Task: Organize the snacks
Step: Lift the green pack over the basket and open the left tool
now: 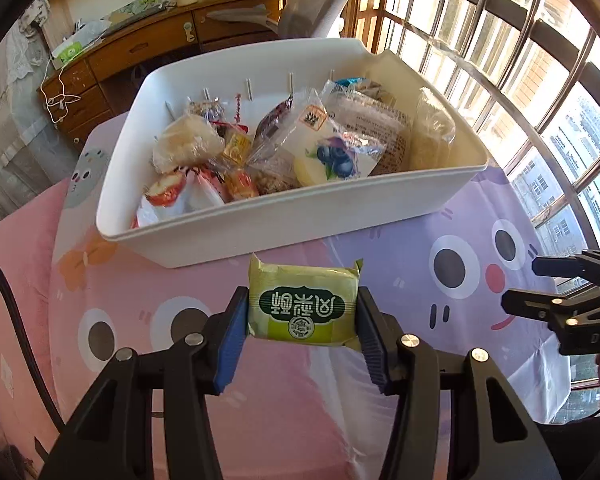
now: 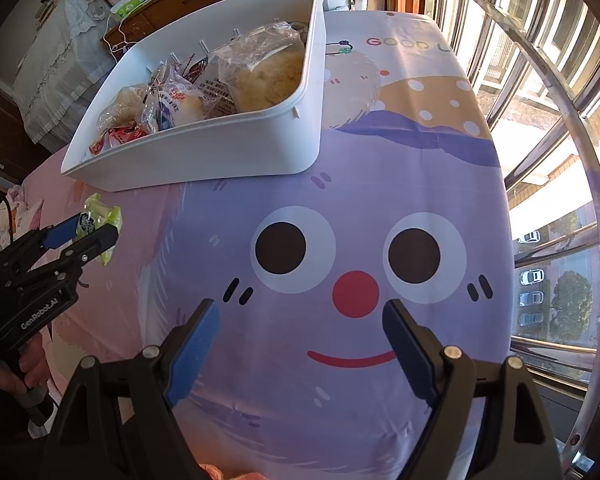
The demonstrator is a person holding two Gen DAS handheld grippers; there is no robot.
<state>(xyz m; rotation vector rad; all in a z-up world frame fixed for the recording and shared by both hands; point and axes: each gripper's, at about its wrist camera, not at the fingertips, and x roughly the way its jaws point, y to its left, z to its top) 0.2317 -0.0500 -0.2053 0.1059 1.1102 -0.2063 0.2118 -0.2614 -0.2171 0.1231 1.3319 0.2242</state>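
The left gripper point(image 1: 302, 312) is clamped on a green snack packet point(image 1: 303, 305), its blue pads point(image 1: 231, 336) pressing the packet's two short ends. The packet hangs clear of the table point(image 1: 420, 208), with the white bin point(image 1: 284, 220) just ahead of the fingertips and slightly above them in the wrist view. The right gripper point(image 2: 300, 344) stands wide apart with nothing between its fingers, hovering over the cartoon face on the purple tablecloth point(image 2: 380, 184), off to the right of the left one.

The grip is the first risk. The pads bear on a soft, air-filled wrapper, not on a rigid body, so the packet could rotate or slide out if the hand tips or jolts on the way forward. It would then land on the cloth short of the bin.

The second risk is the bin's near wall. It rises directly in front of the packet, so a low approach would knock the packet against the rim, or nudge the bin across the cloth.

The third is the landing. The bin is already crowded with wrapped breads and cakes point(image 1: 332, 148) heaped close to the rim, so a packet released onto the pile may slide back out over the edge.
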